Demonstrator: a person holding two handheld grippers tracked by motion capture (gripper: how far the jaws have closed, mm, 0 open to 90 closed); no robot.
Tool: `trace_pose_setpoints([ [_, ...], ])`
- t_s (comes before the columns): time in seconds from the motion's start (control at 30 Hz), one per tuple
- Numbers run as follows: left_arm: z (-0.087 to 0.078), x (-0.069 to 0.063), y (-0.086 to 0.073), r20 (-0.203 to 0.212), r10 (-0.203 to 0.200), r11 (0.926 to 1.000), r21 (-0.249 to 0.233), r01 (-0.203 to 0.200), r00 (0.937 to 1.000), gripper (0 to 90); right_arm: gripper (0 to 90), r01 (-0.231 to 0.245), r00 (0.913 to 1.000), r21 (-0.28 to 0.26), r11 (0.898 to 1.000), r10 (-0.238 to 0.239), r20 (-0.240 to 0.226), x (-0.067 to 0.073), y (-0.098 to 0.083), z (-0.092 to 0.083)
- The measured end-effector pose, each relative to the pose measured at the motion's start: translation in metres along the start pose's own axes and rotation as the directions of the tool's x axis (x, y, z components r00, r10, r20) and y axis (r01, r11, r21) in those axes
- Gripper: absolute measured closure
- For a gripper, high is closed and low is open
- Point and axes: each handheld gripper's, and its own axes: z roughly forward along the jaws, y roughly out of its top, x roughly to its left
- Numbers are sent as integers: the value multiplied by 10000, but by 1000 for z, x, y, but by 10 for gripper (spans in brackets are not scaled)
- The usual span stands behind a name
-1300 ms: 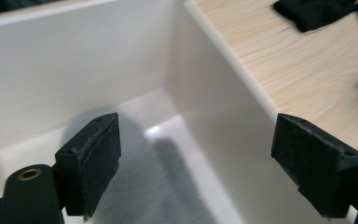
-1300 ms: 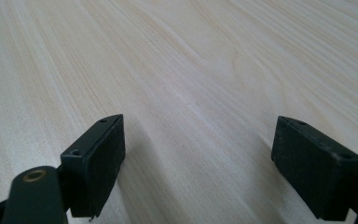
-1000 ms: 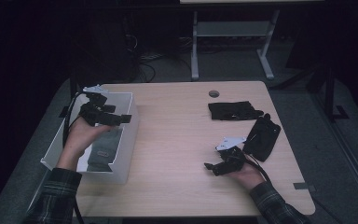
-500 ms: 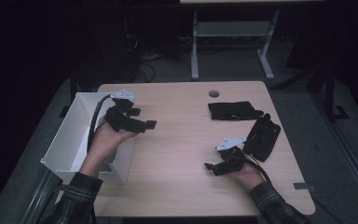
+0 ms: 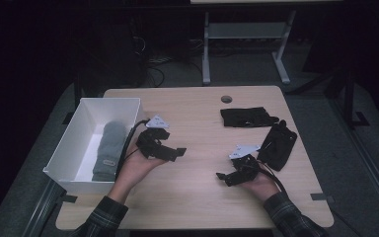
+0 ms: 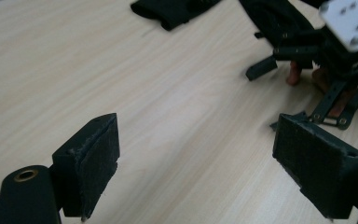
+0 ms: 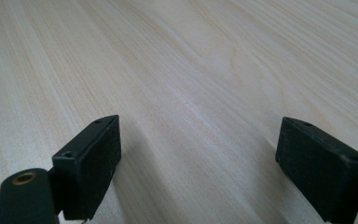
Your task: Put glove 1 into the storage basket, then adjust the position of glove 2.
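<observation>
A: Now, where do the tools stand?

B: I see the left gripper [image 5: 173, 152] over the wooden table [image 5: 197, 197], just right of the white box [image 5: 74, 163]; its jaws are spread wide with nothing between them, bare wood showing in the left gripper view. The right gripper [image 5: 227, 176] rests low near the table's front right, jaws likewise released and empty.

A: And the garments?

B: A grey glove [image 5: 109, 148] lies lengthwise inside the box. One black glove [image 5: 246, 117] lies flat at the far right of the table; a second black glove [image 5: 278, 145] lies just beside the right gripper, nearer me. From the left gripper view, the right gripper [image 6: 307, 70] and both black gloves lie ahead, well apart from the left jaws.
</observation>
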Motion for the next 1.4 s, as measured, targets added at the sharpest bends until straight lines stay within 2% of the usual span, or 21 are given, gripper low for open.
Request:
trace_pose_setpoints([
  [0.27,29,-4,-28,-25,414,9986,334,-413,9991,141,148,43,10000,6,10000,-43,-21,0,0,0],
  [0.37,37,-3,-38,-112,465,9980,444,-460,9989,141,151,-9,10000,-9,10000,9,-26,1,0,0],
  [0.4,39,-2,-42,-88,348,9985,428,-344,9994,141,155,-25,10000,-42,10000,24,-30,1,0,0],
  [0.47,42,0,-49,-139,455,9976,527,-447,9989,141,164,10,10000,-58,10000,-10,-42,1,0,0],
  [0.53,44,1,-55,-83,331,9978,571,-326,9994,141,200,62,10000,-118,9999,-63,-51,1,-1,-1],
  [0.63,47,0,-66,-248,507,9960,744,-487,9984,140,323,144,9999,-47,9999,-144,-10,2,1,-3],
  [0.77,52,-6,-75,-170,781,9912,1083,-758,9968,140,503,203,9996,-57,9998,-202,181,2,3,-9],
  [0.83,55,-7,-79,-150,692,9902,1227,-669,9975,140,623,155,9995,-85,9998,-152,284,1,5,-14],
  [0.9,58,-8,-82,-204,638,9912,1173,-610,9978,140,753,162,9982,-167,9997,-152,572,-2,7,-20],
  [0.93,58,-8,-83,-251,737,9891,1293,-698,9970,140,800,66,9979,-189,9998,-54,647,-4,9,-24],
  [1.0,59,-10,-84,-378,980,9881,1226,-927,9945,138,891,-9,9963,-239,9997,30,859,-11,9,-31],
  [1.17,59,-10,-89,-263,1149,9896,903,-1121,9930,127,900,-197,9897,-333,9993,242,1414,-32,6,-48],
  [1.23,58,-10,-93,-264,1101,9924,588,-1084,9936,126,900,-441,9846,-437,9981,508,1670,-43,4,-56],
  [1.27,58,-10,-94,-258,1095,9931,458,-1083,9936,126,900,-669,9803,-475,9966,746,1831,-55,0,-63],
  [1.3,58,-10,-95,-266,1070,9937,370,-1059,9939,126,900,-669,9803,-475,9966,746,1831,-55,0,-63],
  [1.4,57,-10,-96,-253,1101,9934,348,-1092,9936,127,900,-1125,9729,-513,9923,1205,1973,-72,-9,-72],
])
